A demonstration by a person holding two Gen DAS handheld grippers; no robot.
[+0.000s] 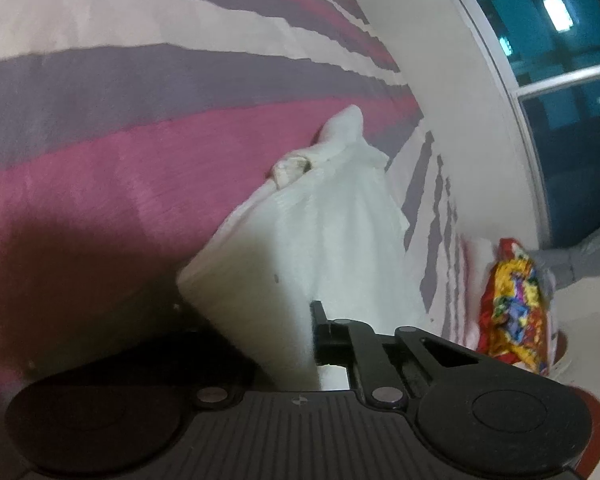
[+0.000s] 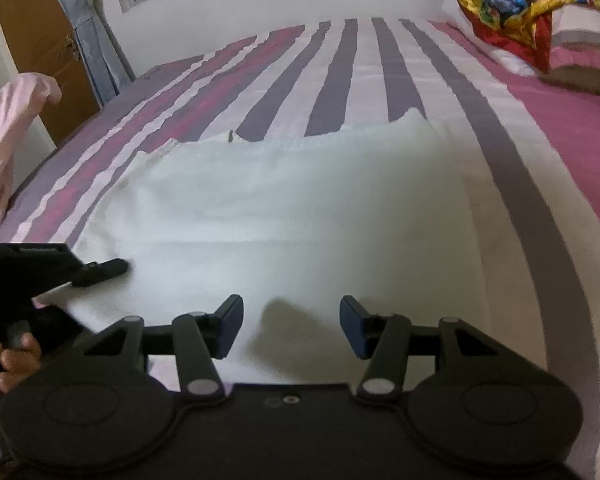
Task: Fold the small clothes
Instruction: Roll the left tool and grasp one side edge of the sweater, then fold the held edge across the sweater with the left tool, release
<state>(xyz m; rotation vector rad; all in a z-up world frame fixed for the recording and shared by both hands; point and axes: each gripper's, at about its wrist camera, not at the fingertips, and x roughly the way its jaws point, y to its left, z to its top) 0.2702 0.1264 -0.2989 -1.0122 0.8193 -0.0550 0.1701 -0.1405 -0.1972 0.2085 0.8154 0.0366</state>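
On a striped bed (image 2: pixel 380 60), the left tool (image 2: pixel 112 266) clamps the near edge of a white garment (image 2: pixel 284 208) while the right tool (image 2: pixel 291 326) hovers open above it.

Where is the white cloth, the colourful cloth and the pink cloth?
white cloth (image 2: pixel 268 208): right wrist view, its flat middle.
colourful cloth (image 2: pixel 512 4): right wrist view, its crumpled top.
pink cloth (image 2: pixel 4 128): right wrist view, its hanging fold.
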